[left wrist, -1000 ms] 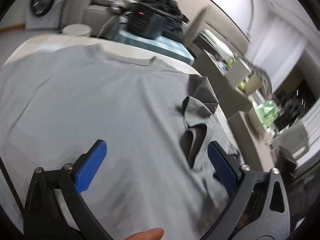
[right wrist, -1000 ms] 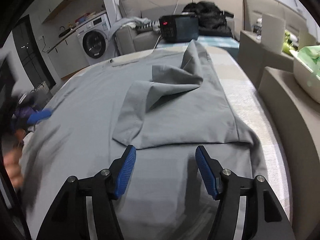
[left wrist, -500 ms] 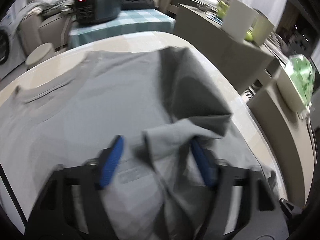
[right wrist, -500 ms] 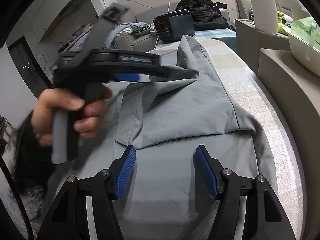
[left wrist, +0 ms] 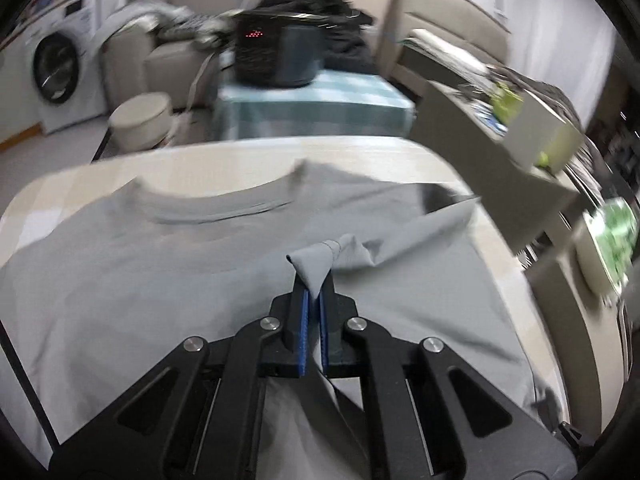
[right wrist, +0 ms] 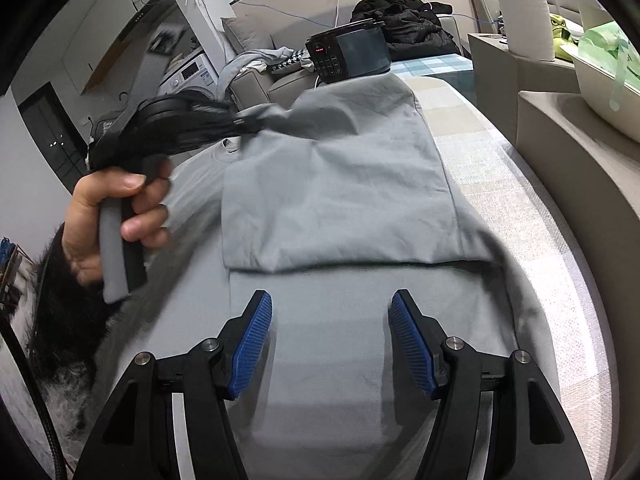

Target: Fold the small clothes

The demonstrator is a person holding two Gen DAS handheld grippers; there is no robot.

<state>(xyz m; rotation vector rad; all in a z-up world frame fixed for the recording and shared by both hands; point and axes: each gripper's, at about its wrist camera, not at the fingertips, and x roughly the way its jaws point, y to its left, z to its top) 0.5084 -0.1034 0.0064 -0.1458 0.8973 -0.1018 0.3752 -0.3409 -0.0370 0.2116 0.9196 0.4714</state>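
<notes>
A grey T-shirt (left wrist: 160, 260) lies spread on a pale table (left wrist: 240, 160), collar at the far side. Its right side is folded inward over the body (right wrist: 340, 208). My left gripper (left wrist: 314, 280) is shut on a pinched fold of the sleeve (left wrist: 316, 258), which bunches up above the fingertips. In the right wrist view, a hand (right wrist: 108, 200) holds that left gripper (right wrist: 248, 128), blurred, over the shirt's far left part, and cloth trails from its tip. My right gripper (right wrist: 332, 320) hovers open above the shirt's near part (right wrist: 332, 380), with nothing between its blue pads.
Beyond the table, a black appliance (left wrist: 280, 56) stands on a checked cloth, with a washing machine (left wrist: 56, 68) and a round stool (left wrist: 140, 120) to the left. A beige counter (right wrist: 580, 152) runs along the right, bearing a paper roll (right wrist: 524, 20) and a white bin (right wrist: 604, 68).
My left gripper swung across the shirt to the folded sleeve, closed its jaws on the cloth and drew it up. The right gripper stayed in place, open.
</notes>
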